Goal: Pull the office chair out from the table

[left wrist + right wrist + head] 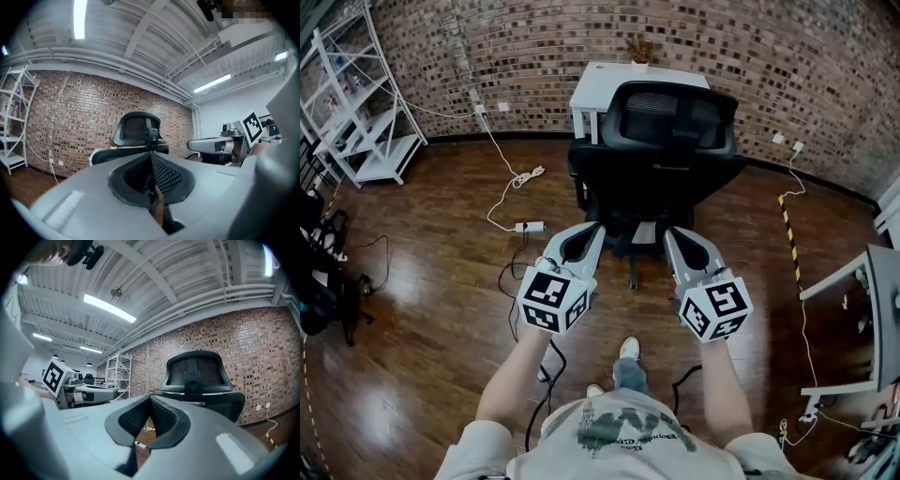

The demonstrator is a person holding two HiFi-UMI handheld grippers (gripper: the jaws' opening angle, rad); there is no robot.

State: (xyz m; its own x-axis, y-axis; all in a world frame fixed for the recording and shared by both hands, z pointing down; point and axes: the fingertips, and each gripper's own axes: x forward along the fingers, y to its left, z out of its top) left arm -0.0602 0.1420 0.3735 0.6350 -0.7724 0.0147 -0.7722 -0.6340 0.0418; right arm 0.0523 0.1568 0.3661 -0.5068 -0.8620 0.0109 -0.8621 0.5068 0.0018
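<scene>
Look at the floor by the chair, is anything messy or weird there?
Yes. A white cable snakes loose across the wooden floor left of the office chair, ending at a power strip lying in the open. It looks easy to trip on. Nothing seems spilled or broken.

Black office chair, upright on the wooden floor, back turned toward the head view. Mesh headrest above a wider backrest. Wheeled base partly visible below, one leg pointing toward the viewer. Seat side facing a white worktop set against the brick wall. Backrest overlapping the worktop's front edge in the head view; contact between the two not determinable.
</scene>
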